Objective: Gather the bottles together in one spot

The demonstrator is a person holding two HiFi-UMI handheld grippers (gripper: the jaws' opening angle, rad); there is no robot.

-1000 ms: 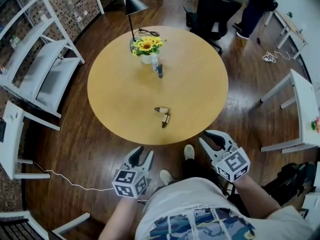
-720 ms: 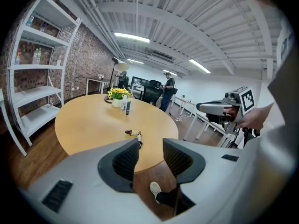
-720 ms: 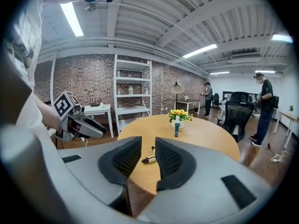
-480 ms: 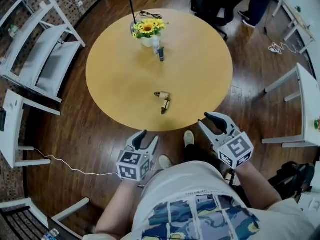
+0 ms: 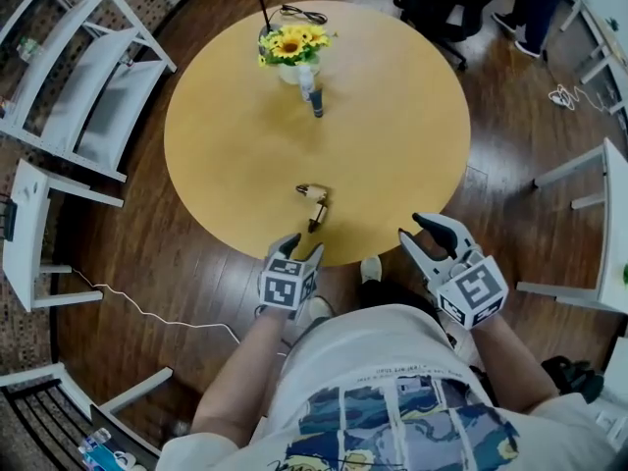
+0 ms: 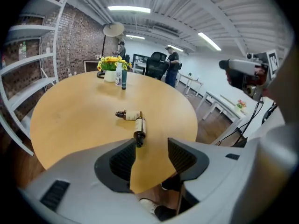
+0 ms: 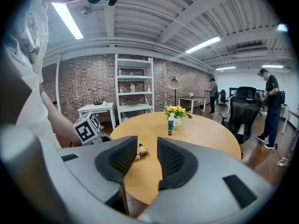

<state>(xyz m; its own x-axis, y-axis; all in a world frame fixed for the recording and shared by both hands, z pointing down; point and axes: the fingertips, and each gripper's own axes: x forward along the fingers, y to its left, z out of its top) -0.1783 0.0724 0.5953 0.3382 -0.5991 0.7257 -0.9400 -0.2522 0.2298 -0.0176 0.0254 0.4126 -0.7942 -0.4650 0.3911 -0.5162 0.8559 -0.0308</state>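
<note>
Two small brown bottles with pale labels lie on their sides, touching at an angle, near the front of the round wooden table (image 5: 226, 145): one (image 5: 313, 192) (image 6: 129, 115), the other (image 5: 316, 218) (image 6: 139, 127) (image 7: 140, 150). Far across, a dark teal bottle (image 5: 316, 102) (image 6: 124, 79) (image 7: 171, 125) and a pale bottle (image 5: 306, 78) (image 6: 118, 73) stand upright by the flowers. My left gripper (image 5: 300, 247) (image 6: 152, 146) is at the table's near edge, just short of the lying bottles, jaws opening and empty. My right gripper (image 5: 420, 232) (image 7: 147, 143) hovers off the front right edge, jaws also opening, empty.
A vase of sunflowers (image 5: 290, 47) and a lamp base stand at the table's far side. White shelves (image 5: 78, 96) and a white side table (image 5: 29, 234) are on the left, another white table (image 5: 608, 224) on the right. A cable (image 5: 147, 312) crosses the wooden floor.
My left gripper has come forward from over the floor to the table's near edge. Both grippers' jaws stand wider apart than before. The bottles have not moved.
</note>
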